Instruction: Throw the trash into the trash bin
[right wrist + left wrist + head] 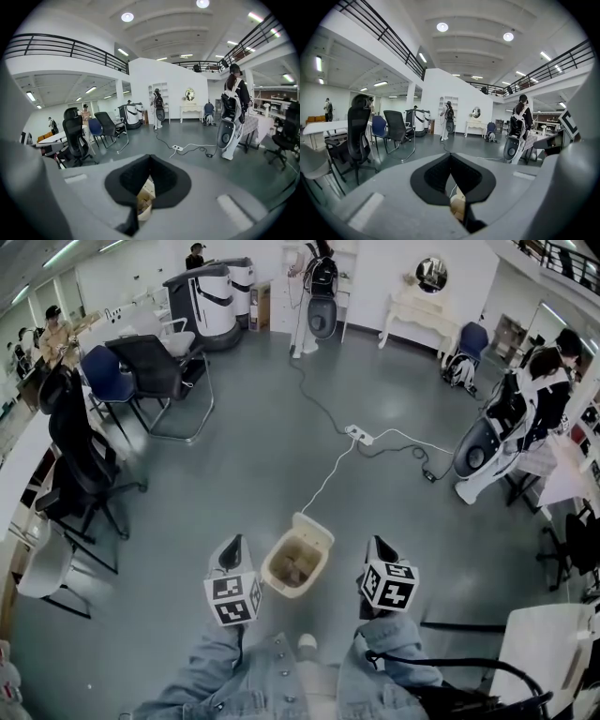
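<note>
A cream trash bin [273, 570] stands on the grey floor with its lid [313, 527] tipped back, and brownish trash [296, 568] lies inside it. My left gripper [234, 543] hangs just left of the bin and my right gripper [375, 543] just right of it. Both are shut with nothing between the fingers. In the left gripper view the closed jaws [450, 157] meet at the tips, and a piece of the bin [458, 204] shows below them. The right gripper view shows the same closed jaws [150, 159] with the bin [145, 198] and its trash beneath.
A power strip [359, 435] with cables lies on the floor beyond the bin. Chairs [155, 371] and a black office chair [75, 456] stand at the left. A white table [548, 643] sits at the lower right. People stand at the right [525, 413] and at the back.
</note>
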`<state>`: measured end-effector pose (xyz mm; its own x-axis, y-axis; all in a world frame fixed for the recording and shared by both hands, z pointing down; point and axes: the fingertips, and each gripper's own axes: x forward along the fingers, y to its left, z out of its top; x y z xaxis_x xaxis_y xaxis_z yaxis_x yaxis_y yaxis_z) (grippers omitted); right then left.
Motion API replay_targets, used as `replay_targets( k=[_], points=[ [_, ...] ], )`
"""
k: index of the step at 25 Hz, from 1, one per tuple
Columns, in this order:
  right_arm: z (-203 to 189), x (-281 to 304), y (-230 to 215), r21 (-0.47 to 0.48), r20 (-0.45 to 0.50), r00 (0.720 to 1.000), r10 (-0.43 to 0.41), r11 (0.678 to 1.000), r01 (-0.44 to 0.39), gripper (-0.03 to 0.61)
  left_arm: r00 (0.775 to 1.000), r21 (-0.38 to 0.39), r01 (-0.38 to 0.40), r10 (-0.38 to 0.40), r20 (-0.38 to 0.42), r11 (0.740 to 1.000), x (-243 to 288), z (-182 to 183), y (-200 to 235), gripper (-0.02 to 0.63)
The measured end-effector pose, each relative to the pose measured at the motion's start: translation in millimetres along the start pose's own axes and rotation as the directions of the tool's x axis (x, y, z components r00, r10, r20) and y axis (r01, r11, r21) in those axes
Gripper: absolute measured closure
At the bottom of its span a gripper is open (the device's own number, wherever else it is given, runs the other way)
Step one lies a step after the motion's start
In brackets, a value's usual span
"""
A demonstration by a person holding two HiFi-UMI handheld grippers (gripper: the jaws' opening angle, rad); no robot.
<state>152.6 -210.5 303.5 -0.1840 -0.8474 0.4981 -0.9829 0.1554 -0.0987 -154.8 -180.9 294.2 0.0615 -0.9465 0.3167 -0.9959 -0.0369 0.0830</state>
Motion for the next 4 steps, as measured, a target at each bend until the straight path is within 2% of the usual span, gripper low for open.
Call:
replay_targets(
  k=[4],
  points=[
    [0.7, -1.3, -0.9, 0.002, 0.0, 1.0, -0.005, 1.0, 0.005, 0.575, 1.0, -0.004, 0.002, -0.002, -0.002, 1.0, -0.4, -0.2, 0.1, 0.606]
  ],
)
